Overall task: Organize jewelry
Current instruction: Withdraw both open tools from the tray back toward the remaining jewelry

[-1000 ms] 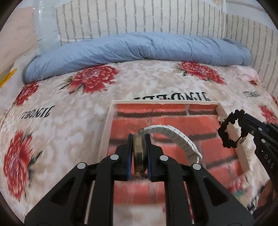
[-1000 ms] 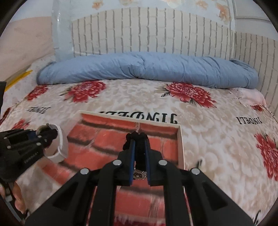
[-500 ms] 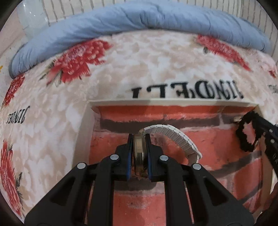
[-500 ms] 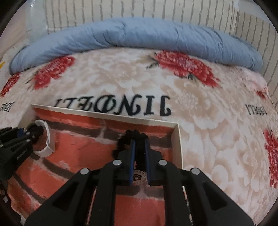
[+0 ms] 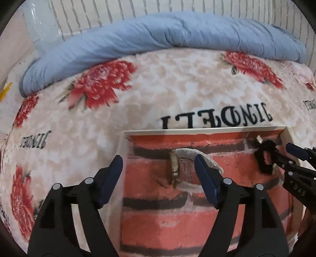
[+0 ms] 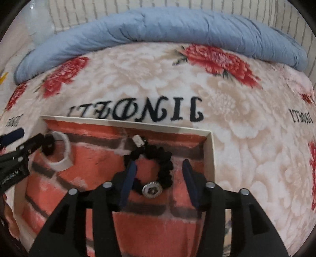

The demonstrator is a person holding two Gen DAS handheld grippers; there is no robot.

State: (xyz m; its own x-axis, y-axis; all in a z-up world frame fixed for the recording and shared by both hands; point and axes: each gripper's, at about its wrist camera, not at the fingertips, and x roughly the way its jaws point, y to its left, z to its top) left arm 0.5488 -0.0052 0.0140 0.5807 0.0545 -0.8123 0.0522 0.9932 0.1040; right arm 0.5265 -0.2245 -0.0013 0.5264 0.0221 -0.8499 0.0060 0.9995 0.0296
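A shallow white-rimmed tray (image 5: 217, 128) with a red brick-pattern lining lies on the bed; it also shows in the right wrist view (image 6: 128, 121). A white-strap watch (image 5: 174, 165) rests on the lining between my open left gripper's (image 5: 158, 178) fingers, free of both pads; it also shows in the right wrist view (image 6: 63, 152). A black beaded bracelet (image 6: 160, 168) with a silver charm lies in the tray's far right corner between my open right gripper's (image 6: 159, 181) fingers; it also shows in the left wrist view (image 5: 265, 158).
The tray sits on a cream blanket (image 5: 158, 94) with red flowers and black lettering. A rolled blue quilt (image 5: 167, 37) lies along the far side below a white brick-pattern wall (image 6: 158, 8).
Both grippers lowered into the tray and opened. The left let go of the watch and the right let go of the black bracelet; both pieces now lie on the lining.
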